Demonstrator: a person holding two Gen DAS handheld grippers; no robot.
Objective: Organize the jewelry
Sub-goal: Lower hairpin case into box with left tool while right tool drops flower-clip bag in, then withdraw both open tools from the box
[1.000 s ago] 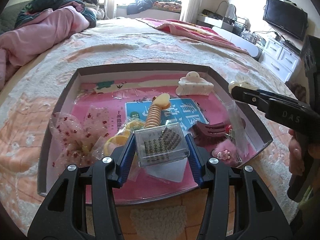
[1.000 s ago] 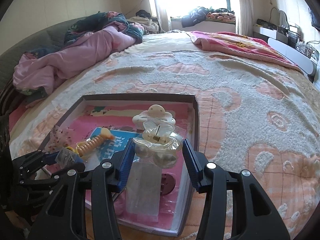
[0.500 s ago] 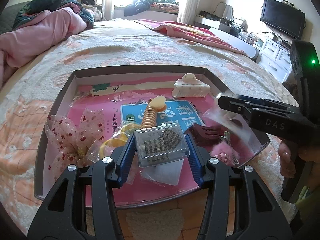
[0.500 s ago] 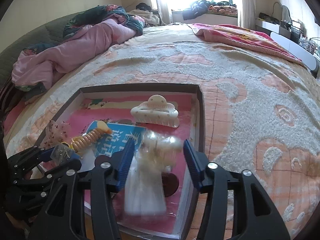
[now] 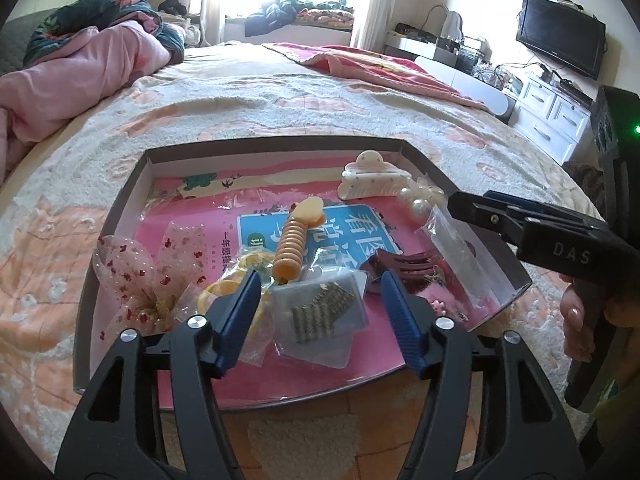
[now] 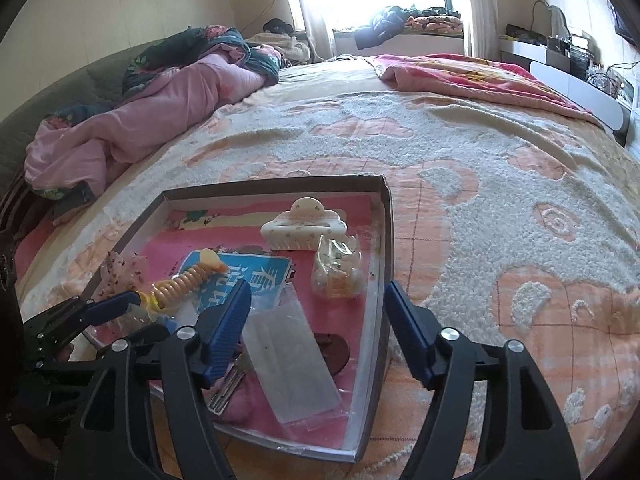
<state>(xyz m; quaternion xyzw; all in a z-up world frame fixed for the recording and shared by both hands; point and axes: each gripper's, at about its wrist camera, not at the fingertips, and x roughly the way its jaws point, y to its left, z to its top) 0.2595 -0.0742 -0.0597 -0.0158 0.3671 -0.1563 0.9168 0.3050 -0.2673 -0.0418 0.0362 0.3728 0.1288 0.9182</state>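
A shallow tray [image 5: 272, 148] with a pink lining lies on the bed. My left gripper [image 5: 318, 300] hovers over its near edge and its jaws are opening. A clear box of small studs [image 5: 320, 312] lies flat in the tray between the fingers, and neither pad touches it. My right gripper [image 6: 316, 308] is over the tray's right side, jaws also opening. A clear bag of pearl pieces [image 6: 338, 276] rests on the lining beyond its fingertips, free of them. From the left wrist view the right gripper [image 5: 472, 206] reaches in from the right, with the pearl bag [image 5: 420, 200] just beside its tip.
The tray also holds a cream claw clip [image 5: 374, 180], an orange spiral hair tie [image 5: 294, 248], a dark red claw clip [image 5: 400, 268], a sheer dotted bow [image 5: 148, 272] and yellow hair ties [image 5: 224, 288]. A pink quilt [image 5: 80, 64] lies far left. White drawers [image 5: 552, 112] stand far right.
Both grippers have opened. The stud box dropped out of the left gripper's grip onto the tray lining. The pearl bag left the right gripper and now lies by the cream clip.
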